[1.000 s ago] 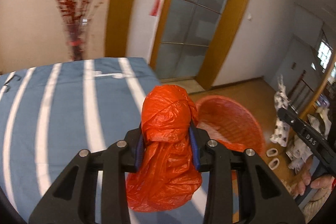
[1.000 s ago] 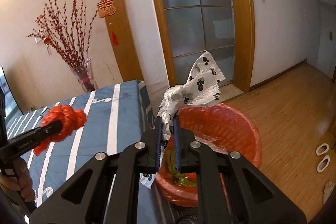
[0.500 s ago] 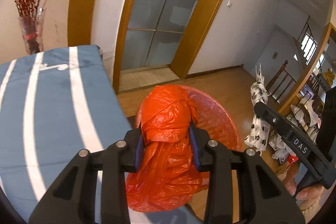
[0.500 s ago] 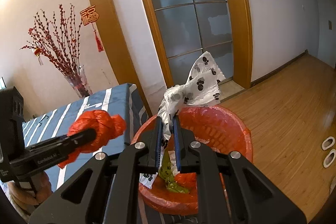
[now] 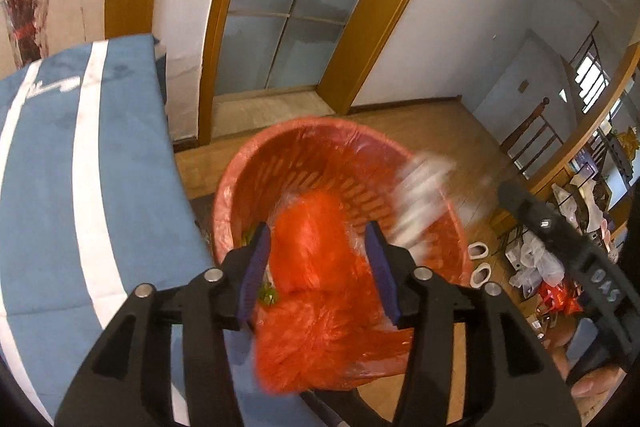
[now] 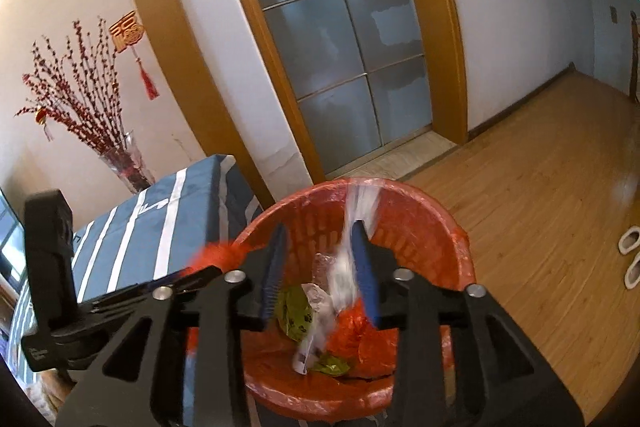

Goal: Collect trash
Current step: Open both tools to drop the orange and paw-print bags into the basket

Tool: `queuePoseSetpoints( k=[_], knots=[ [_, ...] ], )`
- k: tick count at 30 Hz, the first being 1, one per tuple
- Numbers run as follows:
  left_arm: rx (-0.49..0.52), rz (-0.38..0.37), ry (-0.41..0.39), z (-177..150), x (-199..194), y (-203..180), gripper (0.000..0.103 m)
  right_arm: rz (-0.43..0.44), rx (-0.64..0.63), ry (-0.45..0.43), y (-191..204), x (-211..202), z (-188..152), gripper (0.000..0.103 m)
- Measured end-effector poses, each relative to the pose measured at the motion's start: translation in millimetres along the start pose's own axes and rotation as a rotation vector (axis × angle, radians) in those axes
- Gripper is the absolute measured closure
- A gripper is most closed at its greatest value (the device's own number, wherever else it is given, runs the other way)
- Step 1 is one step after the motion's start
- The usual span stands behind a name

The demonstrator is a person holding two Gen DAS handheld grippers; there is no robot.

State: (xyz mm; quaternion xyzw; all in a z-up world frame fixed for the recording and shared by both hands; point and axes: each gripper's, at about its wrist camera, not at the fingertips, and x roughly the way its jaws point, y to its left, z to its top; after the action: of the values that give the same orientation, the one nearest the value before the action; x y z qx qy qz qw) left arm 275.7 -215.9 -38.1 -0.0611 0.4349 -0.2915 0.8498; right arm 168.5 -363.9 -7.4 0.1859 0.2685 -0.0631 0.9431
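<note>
- I'm in a lived-in home, standing over a red laundry-style basket [image 6: 416,211] lined with plastic.
- Behind the basket is a frosted-glass door [image 6: 340,39] in a wooden frame.
- Left of it, a blue striped tablecloth [image 5: 80,155], a vase of red blossom branches [image 6: 120,163], a red hanging charm [image 6: 128,35].
- Right of it, slippers [image 6: 632,259] on the wooden floor [image 6: 540,167].

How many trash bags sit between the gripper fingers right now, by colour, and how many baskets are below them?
Orange bags: 1, the orange bag, blurred, between the open fingers of the left gripper
White bags: 1, the white bag, blurred, between the open fingers of the right gripper
Baskets: 1, the orange basket
Total: 3
</note>
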Motion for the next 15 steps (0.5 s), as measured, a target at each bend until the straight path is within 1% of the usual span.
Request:
queuePoseSetpoints(
  k=[2, 4, 5, 6, 7, 8, 10, 12, 13, 14, 15],
  knots=[
    [-0.013, 0.004, 0.011, -3, 1, 5, 0.051, -0.008, 0.017, -0.005, -5, -5, -1, 0.06],
    [-0.02, 0.014, 0.011, -5, -3, 11, 0.049, -0.028, 0.027, -0.016, -8, -12, -4, 0.051],
    [-0.021, 0.023, 0.004, -7, -9, 15, 0.047, -0.038, 0.026, -0.023, -8, -16, -4, 0.048],
    [-0.019, 0.032, -0.005, -9, -15, 17, 0.046, -0.051, 0.023, -0.034, -6, -22, -6, 0.04],
    [-0.015, 0.043, -0.019, -10, -22, 19, 0.044, -0.066, 0.019, -0.048, -3, -28, -7, 0.032],
    [-0.01, 0.057, -0.035, -13, -32, 20, 0.041, -0.074, 0.017, -0.059, -1, -33, -7, 0.029],
    [0.0, 0.091, -0.071, -18, -53, 23, 0.036, -0.087, 0.008, -0.091, 7, -48, -10, 0.016],
    [0.005, 0.121, -0.111, -22, -74, 26, 0.031, -0.104, 0.002, -0.117, 15, -60, -13, 0.008],
    [0.007, 0.142, -0.136, -25, -87, 27, 0.026, -0.115, -0.005, -0.131, 21, -67, -16, 0.005],
    [0.009, 0.172, -0.171, -30, -103, 30, 0.021, -0.124, -0.013, -0.139, 24, -71, -17, 0.002],
    [0.012, 0.189, -0.194, -33, -114, 31, 0.019, -0.15, -0.032, -0.157, 32, -79, -22, 0.002]
  ],
)
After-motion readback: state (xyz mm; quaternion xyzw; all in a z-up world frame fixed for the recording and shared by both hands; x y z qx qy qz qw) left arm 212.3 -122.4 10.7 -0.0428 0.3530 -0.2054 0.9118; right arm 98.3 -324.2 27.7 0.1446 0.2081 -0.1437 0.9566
